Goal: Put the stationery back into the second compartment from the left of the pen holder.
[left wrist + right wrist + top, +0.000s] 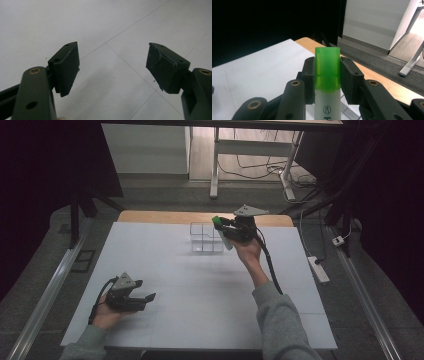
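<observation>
A highlighter pen [327, 82] with a white barrel and a green cap [217, 220] is clamped between the jaws of my right gripper [327, 75]. That right gripper [231, 226] is held up at the far side of the table, just right of a clear plastic box [205, 238] with compartments. The pen's white barrel slants down beside the box's right wall. My left gripper [148, 297] rests low over the near left of the white table cover [200, 290]. Its jaws [112, 67] stand wide apart with only bare cover between them.
A strip of wooden tabletop [150, 216] shows beyond the white cover. Behind it stand a white desk frame [215, 165] and loose cables on the floor. A power strip [318, 268] lies on the floor to the right. Metal rails run along both sides.
</observation>
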A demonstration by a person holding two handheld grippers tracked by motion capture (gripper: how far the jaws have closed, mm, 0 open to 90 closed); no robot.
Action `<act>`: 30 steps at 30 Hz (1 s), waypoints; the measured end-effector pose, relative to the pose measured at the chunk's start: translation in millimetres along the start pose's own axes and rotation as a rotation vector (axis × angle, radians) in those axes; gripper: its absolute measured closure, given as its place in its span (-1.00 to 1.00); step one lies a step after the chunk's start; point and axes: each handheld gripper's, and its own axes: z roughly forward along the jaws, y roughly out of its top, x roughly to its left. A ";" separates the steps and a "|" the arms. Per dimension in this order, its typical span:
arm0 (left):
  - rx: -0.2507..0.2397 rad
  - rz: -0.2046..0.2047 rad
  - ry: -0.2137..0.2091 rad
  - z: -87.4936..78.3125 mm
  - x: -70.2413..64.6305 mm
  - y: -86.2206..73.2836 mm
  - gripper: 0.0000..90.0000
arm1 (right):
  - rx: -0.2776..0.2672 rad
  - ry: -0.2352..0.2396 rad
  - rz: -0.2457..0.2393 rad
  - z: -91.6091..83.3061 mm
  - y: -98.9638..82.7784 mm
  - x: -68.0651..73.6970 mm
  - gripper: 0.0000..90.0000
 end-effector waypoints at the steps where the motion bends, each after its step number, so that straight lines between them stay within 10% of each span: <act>1: -0.002 -0.001 0.000 -0.3 0.1 -0.1 -0.40 | 0.000 -0.007 0.002 1.9 1.0 -0.5 0.48; 30: 0.014 0.014 -0.003 -1.1 5.4 -1.4 -0.39 | -0.043 -0.031 0.042 54.6 20.4 -15.7 0.47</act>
